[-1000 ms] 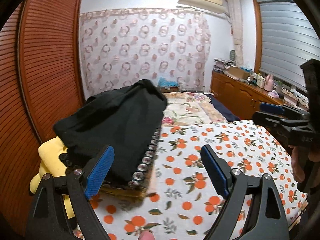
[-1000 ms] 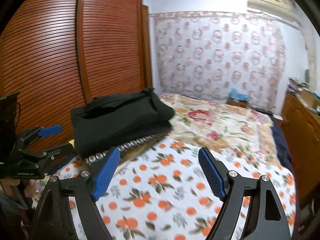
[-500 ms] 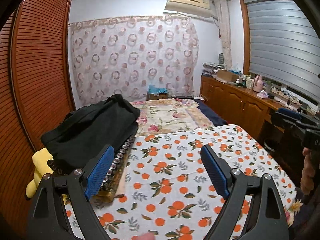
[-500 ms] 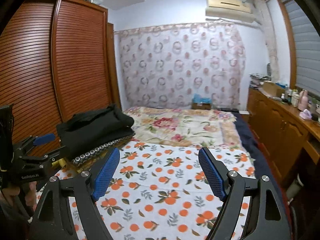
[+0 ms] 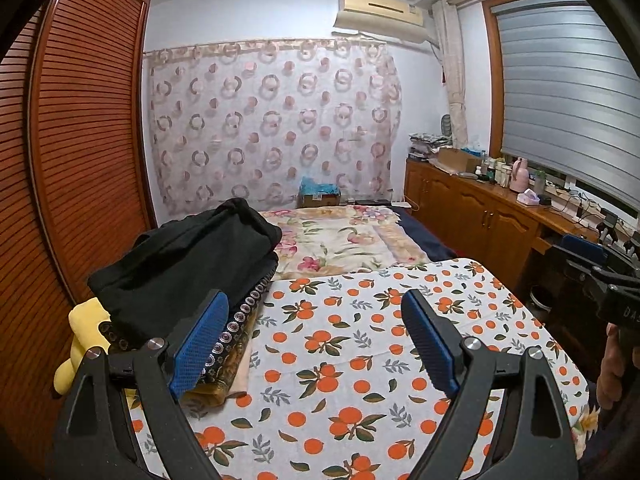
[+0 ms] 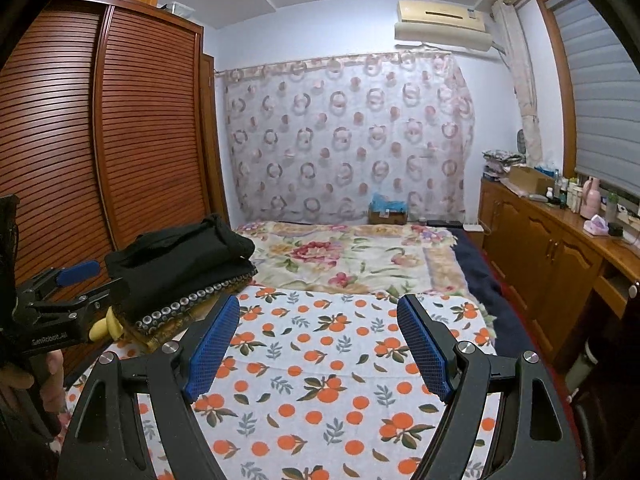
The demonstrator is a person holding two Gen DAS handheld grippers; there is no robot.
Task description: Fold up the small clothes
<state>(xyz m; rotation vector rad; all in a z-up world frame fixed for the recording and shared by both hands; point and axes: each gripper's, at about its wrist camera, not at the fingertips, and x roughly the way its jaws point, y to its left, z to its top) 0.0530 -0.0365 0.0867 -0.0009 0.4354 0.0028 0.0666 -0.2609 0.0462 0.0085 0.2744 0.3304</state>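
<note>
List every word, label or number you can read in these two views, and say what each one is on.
"GenRobot.AI": white print on the black body of the left gripper, seen from the right wrist.
"DAS": partial white letters, cut off, on the black body of the right gripper, seen from the left wrist.
Cardboard box label and bottles on the counter: too small to read.

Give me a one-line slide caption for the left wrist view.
Open left tool over the orange-print cloth, a folded black garment stacked to its left.
</note>
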